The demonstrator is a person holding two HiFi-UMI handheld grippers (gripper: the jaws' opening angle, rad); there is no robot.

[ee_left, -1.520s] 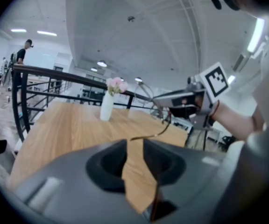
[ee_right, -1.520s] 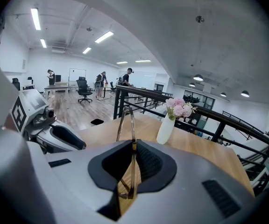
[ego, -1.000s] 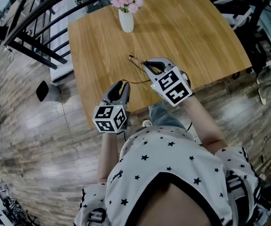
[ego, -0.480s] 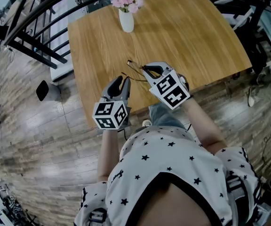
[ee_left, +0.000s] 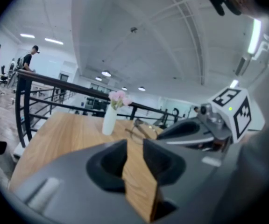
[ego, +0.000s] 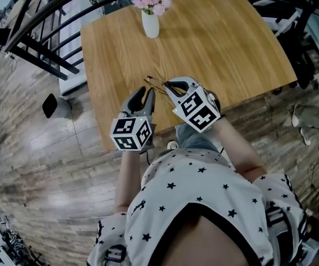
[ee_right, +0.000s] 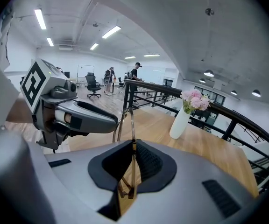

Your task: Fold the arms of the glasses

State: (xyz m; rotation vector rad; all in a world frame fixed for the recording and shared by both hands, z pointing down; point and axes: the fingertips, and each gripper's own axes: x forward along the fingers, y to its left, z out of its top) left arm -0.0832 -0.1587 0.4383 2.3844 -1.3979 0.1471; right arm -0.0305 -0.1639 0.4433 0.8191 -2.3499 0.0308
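Observation:
Thin wire-framed glasses (ego: 155, 83) hang just above the wooden table (ego: 220, 43), near its front edge. My right gripper (ego: 168, 83) is shut on the glasses. In the right gripper view the frame (ee_right: 130, 125) stands edge-on between the jaws and rises above them. My left gripper (ego: 147, 91) sits just left of the glasses, open, with only table wood showing in the narrow gap between its jaws (ee_left: 134, 146). From the left gripper view the glasses (ee_left: 138, 130) lie a little ahead, beside the right gripper (ee_left: 200, 127).
A white vase of pink flowers (ego: 150, 22) stands at the table's far side. Black metal railings (ego: 43, 15) run beyond the table to the left. The table's front edge (ego: 148, 134) is just below the grippers, with plank floor under it.
The right gripper has carried the glasses a little left and away from me. The left gripper has moved forward, closing in on the glasses from the left.

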